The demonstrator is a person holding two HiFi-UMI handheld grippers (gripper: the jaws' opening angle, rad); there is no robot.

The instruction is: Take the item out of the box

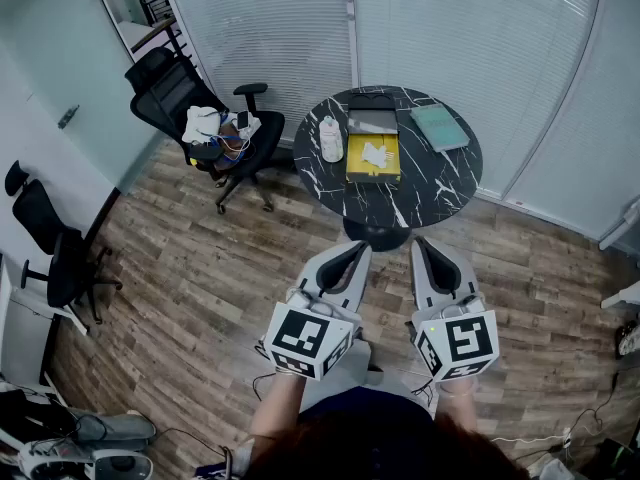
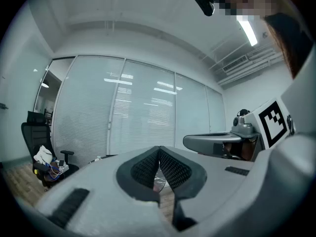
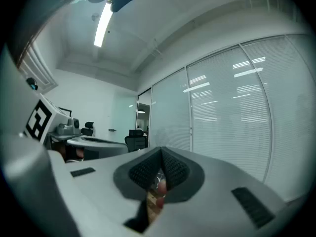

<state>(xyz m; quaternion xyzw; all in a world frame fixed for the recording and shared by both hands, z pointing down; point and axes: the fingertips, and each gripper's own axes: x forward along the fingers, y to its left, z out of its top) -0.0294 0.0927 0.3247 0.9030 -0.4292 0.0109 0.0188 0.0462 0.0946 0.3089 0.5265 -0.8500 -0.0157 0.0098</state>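
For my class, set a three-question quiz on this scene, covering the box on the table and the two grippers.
1. True or false: the yellow box on the round table is open, with a white item showing inside.
2. Pick one. The left gripper and right gripper are: A) both shut and empty, well short of the table; B) both clamped on the box; C) one open, one shut.
3. Short answer: what lies on the table to the right of the box?
Key: 1 true; 2 A; 3 a green book.
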